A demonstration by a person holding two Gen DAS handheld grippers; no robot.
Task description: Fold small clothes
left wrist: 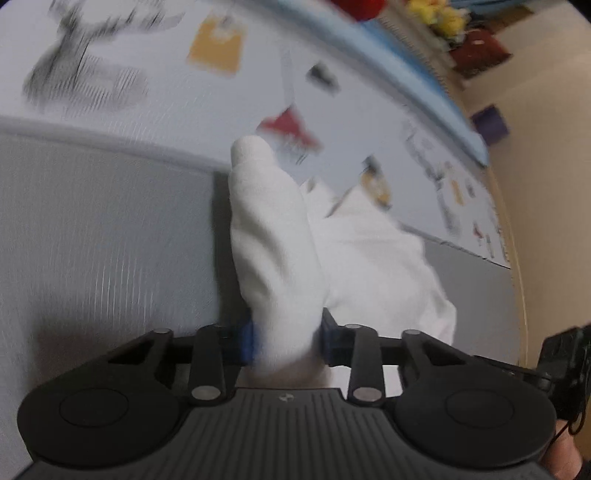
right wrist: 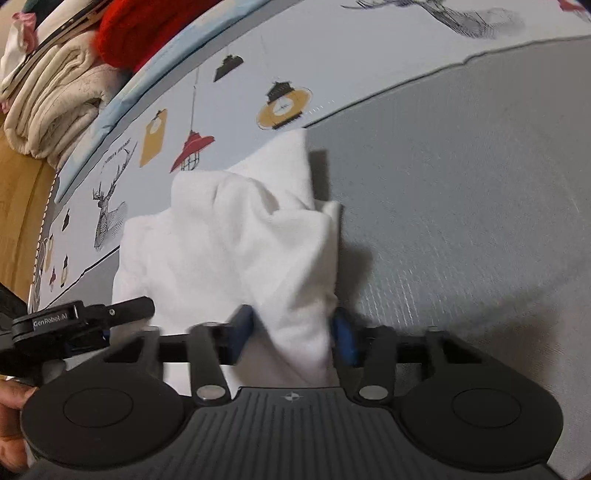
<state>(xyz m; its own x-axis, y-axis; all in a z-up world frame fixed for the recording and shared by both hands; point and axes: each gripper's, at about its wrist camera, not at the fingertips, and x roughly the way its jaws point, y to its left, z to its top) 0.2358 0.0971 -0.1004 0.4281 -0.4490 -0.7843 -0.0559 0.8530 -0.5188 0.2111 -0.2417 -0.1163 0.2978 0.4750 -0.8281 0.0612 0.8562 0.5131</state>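
Grey mat [right wrist: 461,177] on printed bedsheet [right wrist: 240,92]

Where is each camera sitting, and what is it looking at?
Left wrist: on the left gripper, looking down its fingers at the white cloth it pinches; a hand shows bottom right.
Right wrist: on the right gripper, looking down at the cloth; the left gripper and a hand show at left.
Shared: cloth, grey mat, printed sheet.

White garment [right wrist: 236,240], plain, no print. Grey mat [right wrist: 461,184], fine ribbed weave. Pale blue sheet [right wrist: 354,66] printed with black deer heads, mustard and red lamps, black lanterns. Gripper pads [right wrist: 345,341] blue on black bodies. Cream folded blanket [right wrist: 51,107]; red fabric [right wrist: 147,26] behind.
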